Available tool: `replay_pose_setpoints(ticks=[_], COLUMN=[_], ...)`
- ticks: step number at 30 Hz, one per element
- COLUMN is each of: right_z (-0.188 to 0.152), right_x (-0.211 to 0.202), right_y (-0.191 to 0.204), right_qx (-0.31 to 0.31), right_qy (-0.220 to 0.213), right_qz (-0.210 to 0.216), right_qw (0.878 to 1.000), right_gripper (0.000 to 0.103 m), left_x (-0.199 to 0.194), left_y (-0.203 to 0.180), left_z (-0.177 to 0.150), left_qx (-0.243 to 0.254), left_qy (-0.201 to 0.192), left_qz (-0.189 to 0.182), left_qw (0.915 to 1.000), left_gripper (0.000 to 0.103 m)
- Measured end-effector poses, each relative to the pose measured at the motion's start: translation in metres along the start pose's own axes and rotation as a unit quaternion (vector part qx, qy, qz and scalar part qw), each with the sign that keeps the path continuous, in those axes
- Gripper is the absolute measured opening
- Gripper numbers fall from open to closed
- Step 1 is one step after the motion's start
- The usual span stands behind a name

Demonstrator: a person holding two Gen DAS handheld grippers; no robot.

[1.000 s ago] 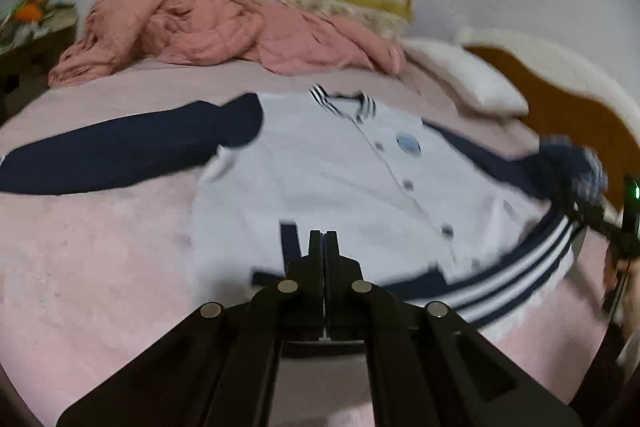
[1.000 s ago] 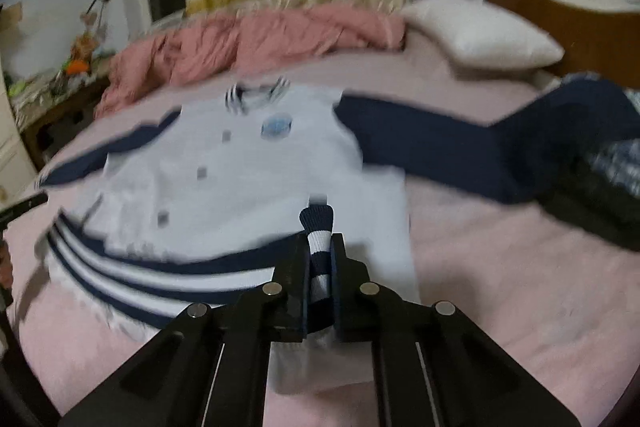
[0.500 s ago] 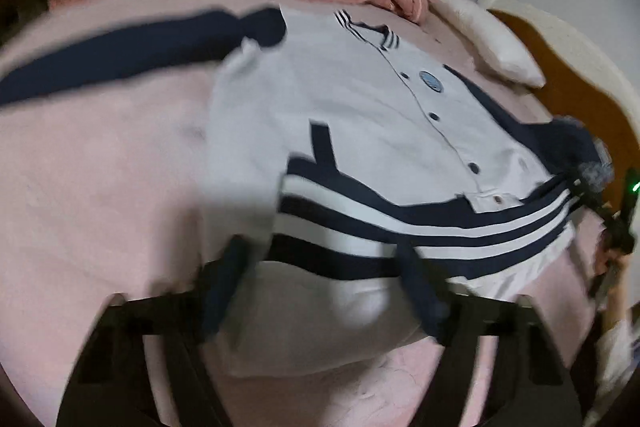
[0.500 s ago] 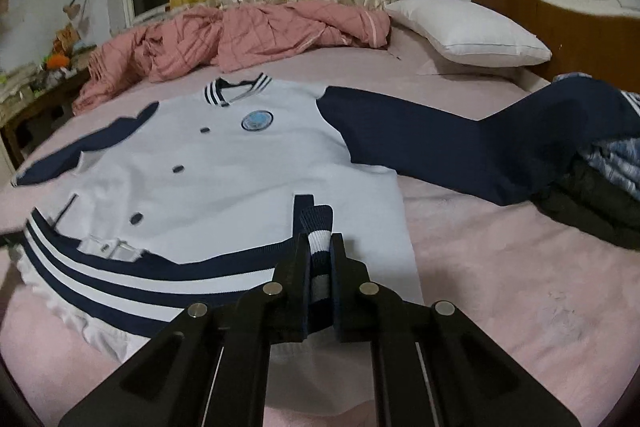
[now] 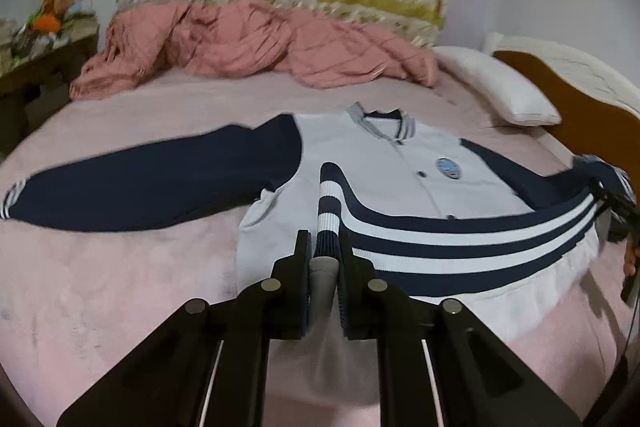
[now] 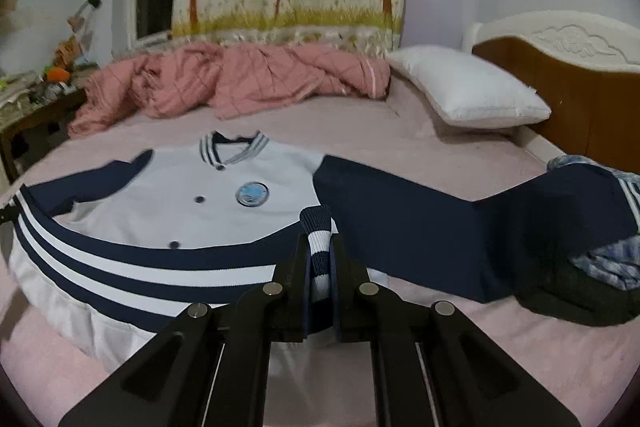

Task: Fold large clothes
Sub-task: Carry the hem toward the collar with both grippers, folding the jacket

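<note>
Your left gripper [image 5: 324, 259] has its fingers closing on the striped hem [image 5: 460, 239] of the jacket [image 5: 360, 163] — navy-and-white ribbing is bunched between them, w/ a grey fold of cloth right at the pads. Your right gripper [image 6: 320, 259] is clamped narrow on the other hem corner, ribbed band pinched between its fingers and poking up above the tips.

Jacket lies face up on the bed [image 5: 100, 287], collar [image 5: 380, 125] at 12 o'clock from the left fingers, hem lifted and curled back over the white front. In the right wrist view the round blue badge [image 6: 251, 194] sits at abt 11 o'clock from the fingers, snaps running down the placket beside it. One navy sleeve [image 5: 152, 179] stretches flat to 9 o'clock in the left view; the other sleeve [image 6: 460, 231] runs to 3 o'clock in the right view, its cuff end resting on a dark clothes pile [image 6: 592, 283].

Beyond the collar — a crumpled pink quilt [image 6: 240, 83], and a white pillow [image 6: 468, 91] at 1 o'clock by the headboard [image 6: 568, 67].
</note>
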State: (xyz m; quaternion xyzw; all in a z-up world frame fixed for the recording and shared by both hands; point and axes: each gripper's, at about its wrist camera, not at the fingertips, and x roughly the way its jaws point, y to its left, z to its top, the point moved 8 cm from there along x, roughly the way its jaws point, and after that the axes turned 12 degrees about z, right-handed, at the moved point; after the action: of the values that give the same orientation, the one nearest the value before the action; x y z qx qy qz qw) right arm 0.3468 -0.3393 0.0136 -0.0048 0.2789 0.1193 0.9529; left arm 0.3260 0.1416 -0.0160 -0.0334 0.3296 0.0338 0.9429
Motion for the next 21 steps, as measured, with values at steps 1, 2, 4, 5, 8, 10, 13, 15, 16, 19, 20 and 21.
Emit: replay_pose_setpoints(ticks=[1, 2, 4, 5, 8, 10, 13, 15, 16, 19, 20, 21], right_z=[-0.003, -0.008, -0.024, -0.035, -0.061, -0.068, -0.063, -0.058, -0.055, -0.047, -0.045, -0.044], right_x=[0.015, 0.027, 0.054, 0.066, 0.086, 0.089, 0.079, 0.064, 0.055, 0.024, 0.015, 0.01], right_y=[-0.001, -0.002, -0.004, -0.007, -0.014, -0.017, -0.019, -0.026, -0.028, -0.021, -0.012, -0.006], right_qx=[0.0, -0.003, -0.007, -0.007, 0.005, 0.014, 0.02, 0.031, 0.035, 0.036, 0.034, 0.035], right_qy=[0.014, 0.026, 0.053, 0.068, 0.092, 0.096, 0.077, 0.058, 0.042, -0.002, -0.001, -0.002], right_qz=[-0.001, -0.003, -0.01, -0.015, -0.018, -0.012, -0.009, -0.039, -0.054, -0.061, -0.046, -0.036], right_qw=[1.0, 1.0, 0.999, 0.998, 0.996, 0.995, 0.997, 0.997, 0.997, 0.998, 0.998, 0.999], right_gripper=[0.008, 0.008, 0.008, 0.009, 0.01, 0.011, 0.021, 0.075, 0.088, 0.095, 0.095, 0.095], left_x=[0.013, 0.025, 0.046, 0.055, 0.073, 0.074, 0.055, 0.033, 0.019, -0.017, -0.027, -0.035], left_y=[0.001, 0.001, 0.002, 0.003, 0.003, 0.01, 0.018, 0.019, 0.018, 0.001, -0.011, -0.022], left_z=[-0.001, -0.006, -0.021, -0.031, -0.053, -0.057, -0.043, -0.033, -0.029, -0.023, -0.024, -0.025], left_qx=[-0.005, -0.007, -0.007, -0.005, 0.0, -0.024, -0.043, -0.041, -0.042, -0.037, -0.029, -0.02], left_qy=[0.008, 0.017, 0.034, 0.044, 0.061, 0.064, 0.03, -0.005, -0.024, -0.061, -0.064, -0.064], left_qz=[0.006, 0.013, 0.025, 0.029, 0.036, 0.028, 0.028, 0.031, 0.028, -0.005, -0.024, -0.038], left_qw=[0.9999, 0.9997, 0.9991, 0.9986, 0.9975, 0.9973, 0.9982, 0.9987, 0.9985, 0.9974, 0.9972, 0.997], left_gripper=[0.011, 0.012, 0.012, 0.013, 0.02, 0.02, 0.031, 0.055, 0.067, 0.085, 0.091, 0.094])
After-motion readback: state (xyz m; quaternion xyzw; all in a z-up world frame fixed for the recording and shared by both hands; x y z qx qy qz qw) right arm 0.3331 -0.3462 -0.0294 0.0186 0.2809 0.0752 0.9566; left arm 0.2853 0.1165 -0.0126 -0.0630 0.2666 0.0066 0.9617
